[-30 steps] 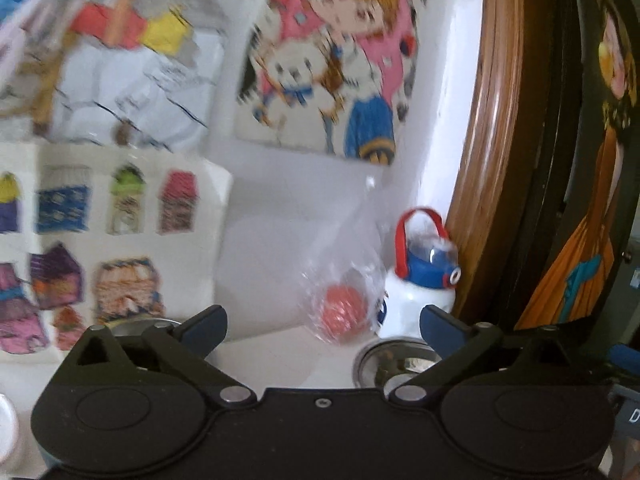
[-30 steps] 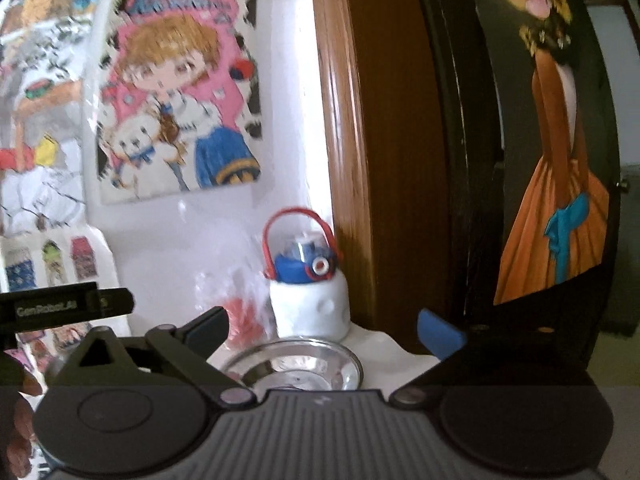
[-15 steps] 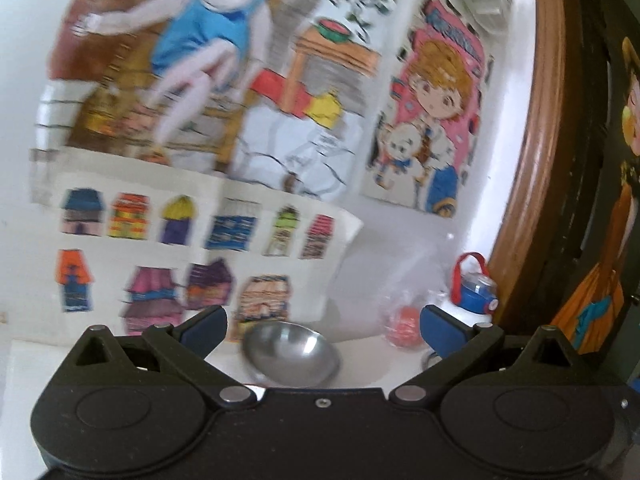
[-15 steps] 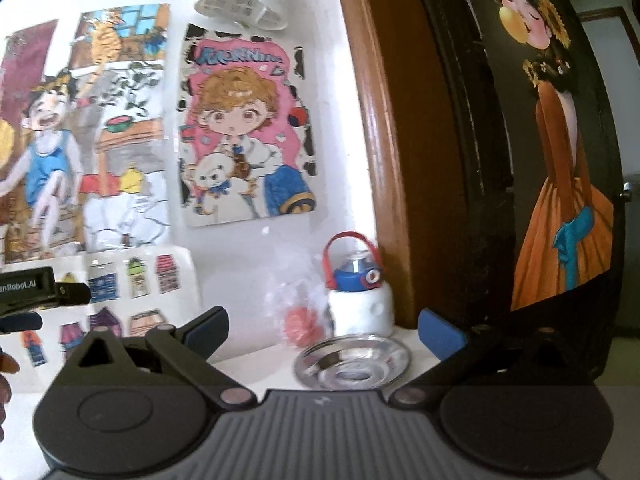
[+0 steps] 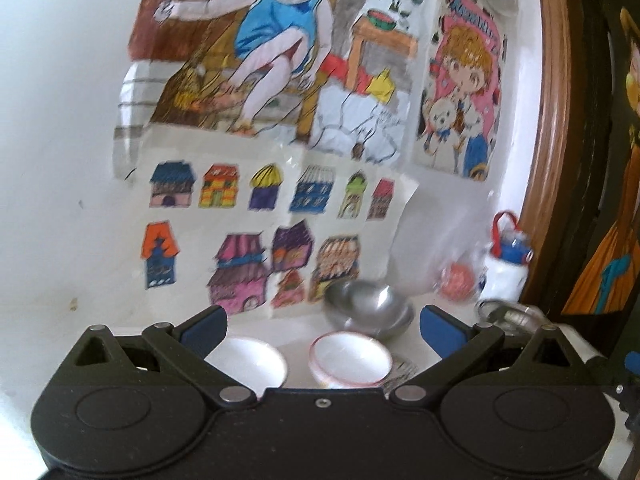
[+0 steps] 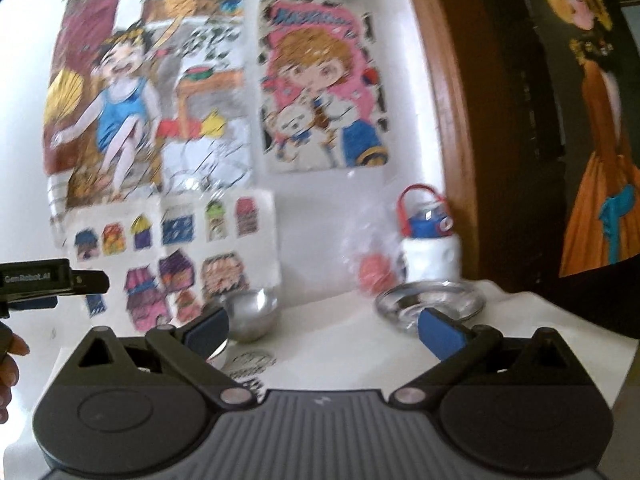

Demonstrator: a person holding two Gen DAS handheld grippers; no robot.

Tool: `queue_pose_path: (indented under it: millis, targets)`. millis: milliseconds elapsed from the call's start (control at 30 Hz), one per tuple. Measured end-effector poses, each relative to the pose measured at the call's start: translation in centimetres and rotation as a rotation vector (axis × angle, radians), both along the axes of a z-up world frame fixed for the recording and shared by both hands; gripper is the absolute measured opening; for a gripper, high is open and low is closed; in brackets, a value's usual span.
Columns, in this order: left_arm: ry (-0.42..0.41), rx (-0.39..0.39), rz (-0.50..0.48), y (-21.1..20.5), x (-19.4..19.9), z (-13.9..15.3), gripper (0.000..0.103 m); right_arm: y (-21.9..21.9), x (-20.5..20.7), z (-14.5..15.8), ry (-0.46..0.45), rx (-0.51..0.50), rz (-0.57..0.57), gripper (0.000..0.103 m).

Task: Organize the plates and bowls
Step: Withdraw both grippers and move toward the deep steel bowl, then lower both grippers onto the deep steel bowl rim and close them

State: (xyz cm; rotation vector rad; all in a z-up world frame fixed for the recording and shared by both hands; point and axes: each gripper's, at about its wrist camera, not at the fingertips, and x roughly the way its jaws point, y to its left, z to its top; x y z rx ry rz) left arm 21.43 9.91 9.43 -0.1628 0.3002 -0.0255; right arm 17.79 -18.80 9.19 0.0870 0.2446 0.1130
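Two white bowls with pink rims sit on the white table: one low left, the other beside it. A steel bowl lies tilted behind them near the wall, also in the right wrist view as the steel bowl. A steel plate rests at the right, in front of a bottle; its edge shows as the steel plate. My left gripper is open above the white bowls, holding nothing. My right gripper is open and empty, between the steel bowl and the steel plate.
A white bottle with a blue lid and red handle and a clear bag with something red stand against the wall. A patterned flat disc lies on the table. Drawings cover the wall. A wooden door frame bounds the right.
Both grippers pulled back from the wall and the views tilted. The two white bowls came into the left wrist view, and the steel bowl into the right wrist view. Both stay open.
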Motion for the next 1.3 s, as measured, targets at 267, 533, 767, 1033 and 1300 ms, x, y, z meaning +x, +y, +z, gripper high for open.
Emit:
queue_pose_path:
  millis: [267,533,767,1033,1300]
  targets:
    - [0.07,0.039,0.019,2.7,0.6,-3.1,0.102,3.0,1.4,-2.3,0.079,-0.04,0.079,0.103]
    - [0.094,0.082,0.031,4.2,2.8,-3.7,0.102,5.0,4.4,-3.4,0.134,-0.07,0.097,0.103]
    - [0.122,0.113,0.034,4.8,5.4,-4.3,0.102,6.2,6.9,-3.9,0.158,-0.081,0.112,0.103]
    - [0.144,0.131,0.028,4.7,8.7,-4.2,0.102,6.8,10.3,-4.3,0.179,-0.073,0.117,0.103]
    - [0.182,0.117,0.022,3.8,13.0,-3.9,0.102,7.2,13.8,-4.5,0.201,-0.038,0.116,0.103]
